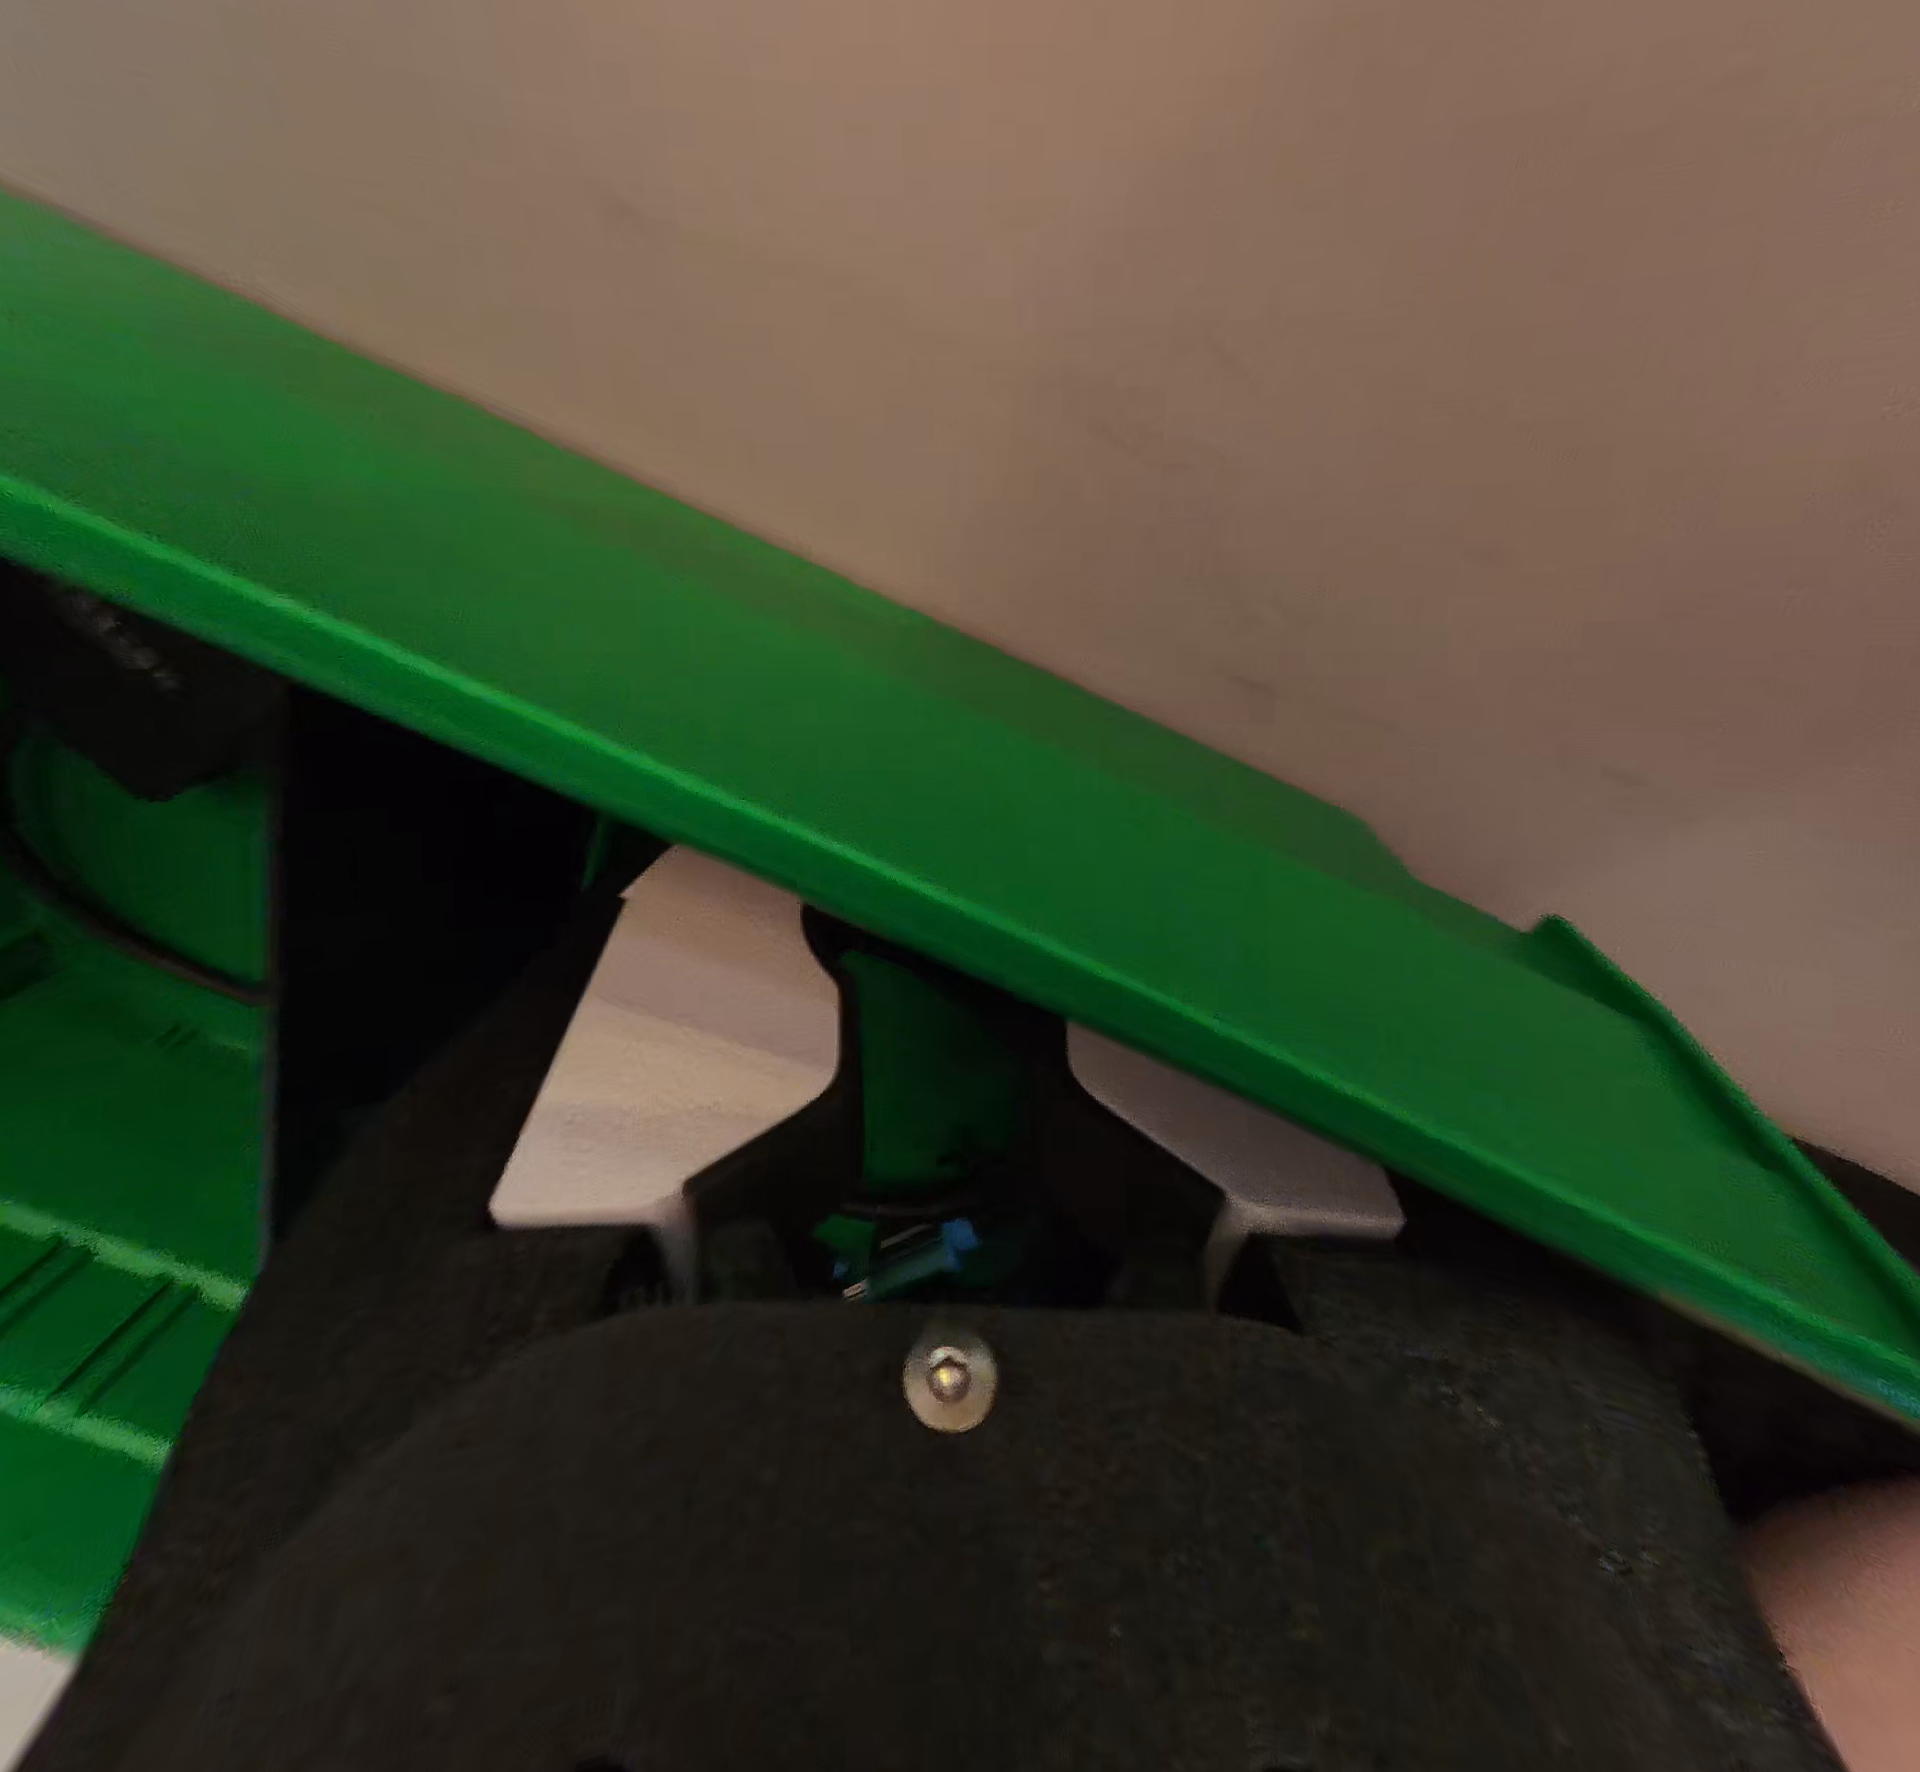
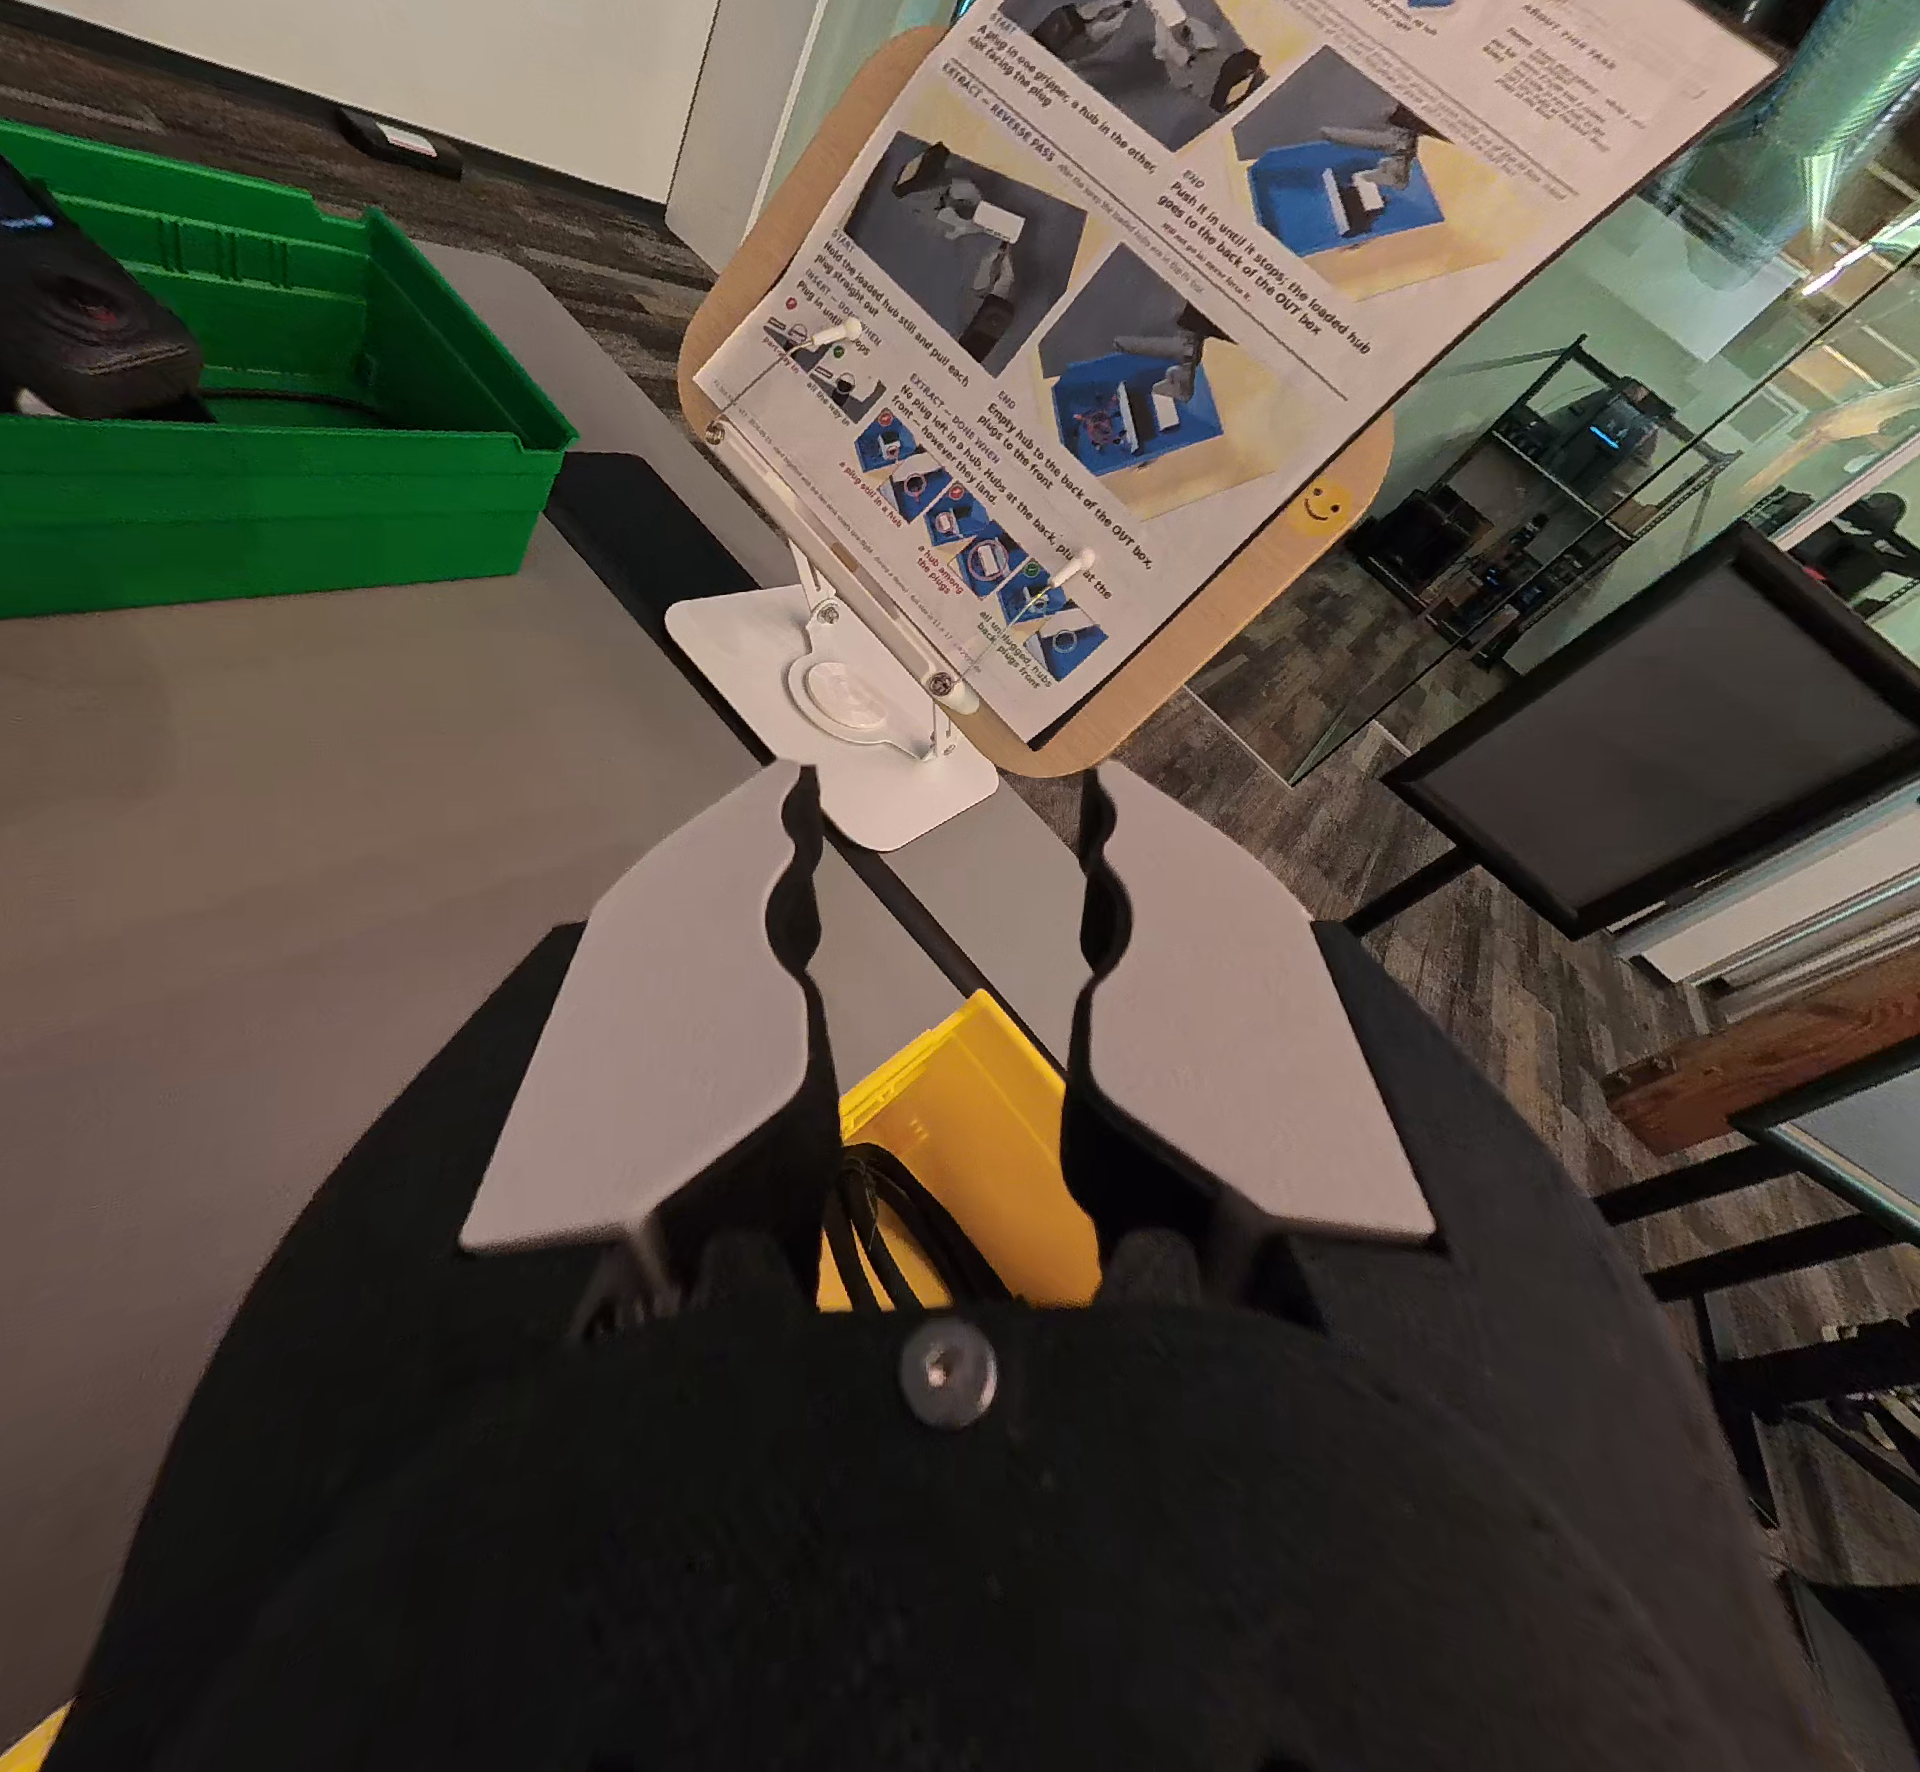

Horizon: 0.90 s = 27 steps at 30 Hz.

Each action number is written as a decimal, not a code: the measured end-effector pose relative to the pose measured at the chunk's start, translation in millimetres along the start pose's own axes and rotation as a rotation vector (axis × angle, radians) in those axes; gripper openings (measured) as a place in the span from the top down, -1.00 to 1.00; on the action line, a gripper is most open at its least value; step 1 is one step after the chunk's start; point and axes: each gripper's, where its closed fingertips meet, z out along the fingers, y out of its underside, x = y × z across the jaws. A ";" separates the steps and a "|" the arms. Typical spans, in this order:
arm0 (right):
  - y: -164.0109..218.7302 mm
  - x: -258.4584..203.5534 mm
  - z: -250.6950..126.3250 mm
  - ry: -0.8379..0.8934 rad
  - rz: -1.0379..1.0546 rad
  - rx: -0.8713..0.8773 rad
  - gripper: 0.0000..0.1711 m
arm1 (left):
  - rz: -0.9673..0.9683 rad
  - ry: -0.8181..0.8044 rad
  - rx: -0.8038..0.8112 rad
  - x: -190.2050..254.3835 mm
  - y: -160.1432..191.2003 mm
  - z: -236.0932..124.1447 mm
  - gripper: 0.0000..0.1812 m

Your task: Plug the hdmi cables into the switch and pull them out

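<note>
The right gripper (image 2: 945,901) is hovering above the grey table (image 2: 260,839) with its jaws parted and nothing between them; black cables (image 2: 883,1234) are lying in the yellow bin (image 2: 977,1099) directly below it. Far to the left, the left gripper (image 2: 83,320) is dipping into the green bin (image 2: 312,496). In its own view the bin's wall (image 1: 727,683) is hiding its fingertips, so its opening cannot be told. The switch is not visible
</note>
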 end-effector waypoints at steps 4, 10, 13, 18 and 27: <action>2.4 -2.1 1.8 -0.005 -0.013 -0.016 0.45 | -0.021 -0.015 -0.032 -1.4 2.1 0.3 0.57; 3.8 -3.9 2.7 -0.012 -0.020 -0.025 0.46 | -0.040 0.064 -0.042 7.0 3.2 1.2 0.71; 4.3 -4.7 3.0 -0.016 -0.024 -0.028 0.46 | -0.038 0.064 -0.043 6.0 3.5 -1.7 0.74; 3.7 -3.0 1.7 -0.011 -0.025 -0.025 0.46 | -0.043 0.070 0.112 3.4 -0.1 -32.9 0.78; 2.0 -8.3 4.6 -0.026 -0.029 -0.024 0.46 | -0.214 0.084 0.603 -18.0 -4.7 -124.7 0.82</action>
